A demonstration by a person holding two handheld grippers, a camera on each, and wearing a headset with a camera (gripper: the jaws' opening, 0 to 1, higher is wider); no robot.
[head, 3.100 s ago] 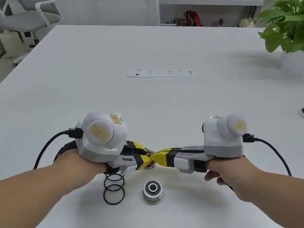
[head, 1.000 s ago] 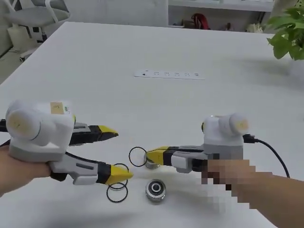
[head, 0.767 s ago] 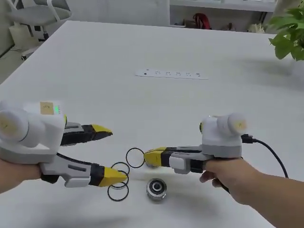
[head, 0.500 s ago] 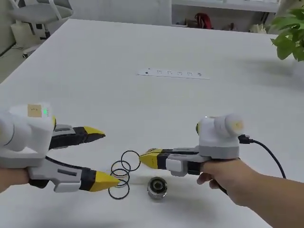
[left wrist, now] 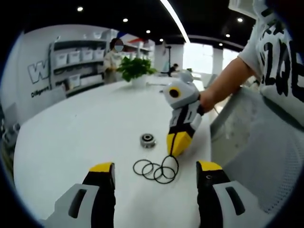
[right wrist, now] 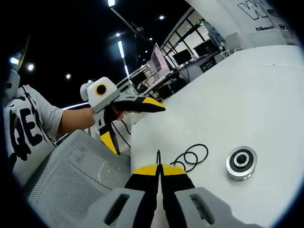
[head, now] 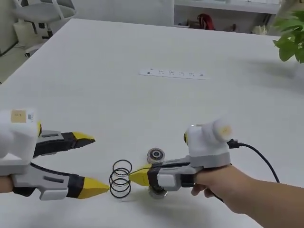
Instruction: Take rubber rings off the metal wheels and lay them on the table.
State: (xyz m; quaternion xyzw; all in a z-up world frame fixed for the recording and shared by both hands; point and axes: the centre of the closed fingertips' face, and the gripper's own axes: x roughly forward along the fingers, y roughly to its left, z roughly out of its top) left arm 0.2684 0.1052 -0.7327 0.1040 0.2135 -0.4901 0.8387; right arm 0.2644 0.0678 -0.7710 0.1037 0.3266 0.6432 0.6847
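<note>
Thin black rubber rings (head: 120, 179) lie overlapping on the white table (head: 156, 109). My right gripper (head: 132, 176) is shut on one rubber ring (right wrist: 158, 156), which stands on edge at its yellow tips and reaches down among the rings on the table (left wrist: 153, 170). One metal wheel (head: 155, 155) lies flat just behind the right gripper. A second wheel (head: 156, 191) is partly hidden under that gripper. My left gripper (head: 91, 164) is open and empty, left of the rings, jaws wide apart.
A white power strip (head: 175, 74) lies mid-table. A green plant (head: 290, 45) stands at the far right. The right gripper's cable (head: 256, 154) trails off to the right. A grey chair (head: 45, 9) stands beyond the far left corner.
The right gripper has moved down and left, bringing its ring to the rings on the table. The left gripper has drawn back to the left. A wheel now lies behind the right gripper.
</note>
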